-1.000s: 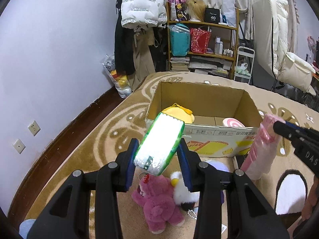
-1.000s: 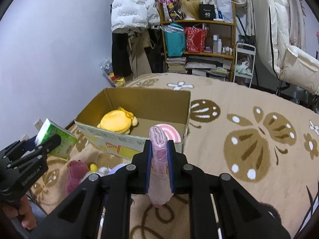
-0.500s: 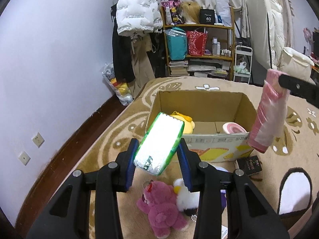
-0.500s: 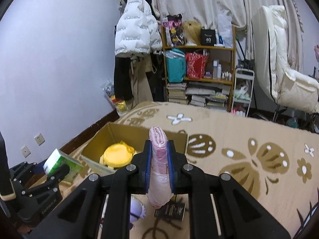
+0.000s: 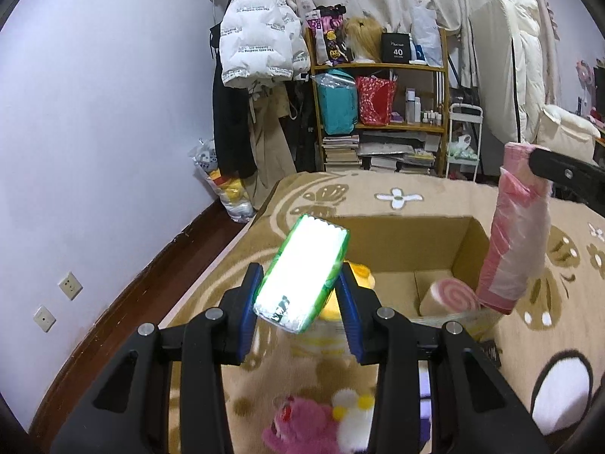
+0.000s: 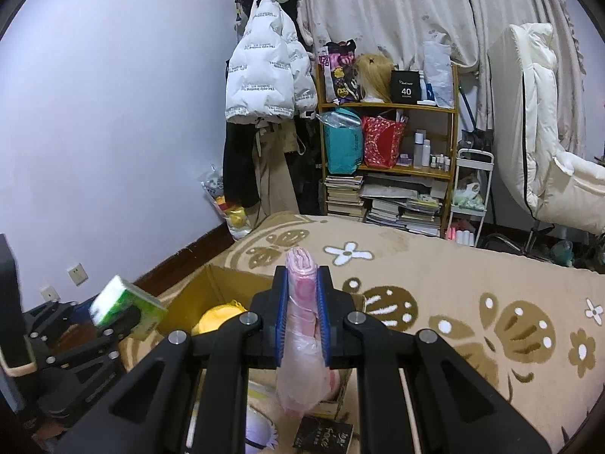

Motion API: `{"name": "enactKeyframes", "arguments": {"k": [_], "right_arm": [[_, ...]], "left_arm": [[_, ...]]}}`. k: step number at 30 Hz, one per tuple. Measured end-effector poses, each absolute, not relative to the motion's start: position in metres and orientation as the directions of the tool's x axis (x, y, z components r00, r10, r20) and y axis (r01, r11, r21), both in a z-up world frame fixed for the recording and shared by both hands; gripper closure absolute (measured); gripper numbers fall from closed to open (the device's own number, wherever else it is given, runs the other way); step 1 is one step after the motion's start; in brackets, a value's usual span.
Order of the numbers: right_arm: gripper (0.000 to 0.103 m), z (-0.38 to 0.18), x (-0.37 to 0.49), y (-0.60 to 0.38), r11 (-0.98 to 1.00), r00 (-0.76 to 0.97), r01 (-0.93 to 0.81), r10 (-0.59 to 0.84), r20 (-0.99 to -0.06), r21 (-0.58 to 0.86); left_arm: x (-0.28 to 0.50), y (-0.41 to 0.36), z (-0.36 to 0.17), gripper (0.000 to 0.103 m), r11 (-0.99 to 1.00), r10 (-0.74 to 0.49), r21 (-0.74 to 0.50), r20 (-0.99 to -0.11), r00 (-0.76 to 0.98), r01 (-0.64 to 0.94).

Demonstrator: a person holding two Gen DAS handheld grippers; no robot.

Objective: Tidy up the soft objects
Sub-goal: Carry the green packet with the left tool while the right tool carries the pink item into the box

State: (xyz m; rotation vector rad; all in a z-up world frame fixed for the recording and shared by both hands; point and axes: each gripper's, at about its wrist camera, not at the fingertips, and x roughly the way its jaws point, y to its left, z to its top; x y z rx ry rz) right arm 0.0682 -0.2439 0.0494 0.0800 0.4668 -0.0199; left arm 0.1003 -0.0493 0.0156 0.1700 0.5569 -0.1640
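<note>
The left gripper (image 5: 300, 299) is clamped on a green tissue pack (image 5: 300, 272) at frame centre; the right gripper (image 6: 301, 317) pinches a pink plastic roll (image 6: 301, 325). Both look light and squashy, best held mid-body. Below lies the open cardboard box (image 5: 465, 242) on a beige patterned rug (image 6: 472, 265), with a cluttered shelf (image 6: 389, 174) beyond.

The open top of the cardboard box (image 5: 465, 249) gives free way in from above, though a yellow plush (image 5: 363, 276) fills its left part and a pink-swirl cushion (image 5: 452, 297) sits at its near right wall. In front of the box the carpet (image 5: 408, 196) is cluttered by a pink plush bear (image 5: 298, 431) and a white plush (image 5: 353, 416). Right of the box the carpet lies bare; the shelf (image 6: 389, 159) and hanging coats (image 6: 264, 75) stand well behind.
</note>
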Motion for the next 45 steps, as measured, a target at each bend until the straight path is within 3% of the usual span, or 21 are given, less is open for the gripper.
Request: {"name": "enactKeyframes", "arguments": {"k": [10,30,45], "right_arm": [[0.088,0.053,0.094,-0.255,0.996,0.895,0.010,0.032,-0.445,0.092],[0.088,-0.014,0.132,-0.253,0.979,0.841,-0.052,0.151,-0.520,0.199],[0.086,-0.026,0.139,-0.258,0.982,0.823,-0.024,0.125,-0.554,0.186]], "left_arm": [[0.137,-0.057,0.014,0.066,0.971,-0.108,0.124,-0.537,0.837,0.205],[0.150,-0.090,-0.020,0.066,0.933,-0.197,0.138,-0.574,0.794,0.331],[0.158,-0.084,-0.032,0.064,0.940,-0.204,0.087,-0.630,0.749,0.330]]}}
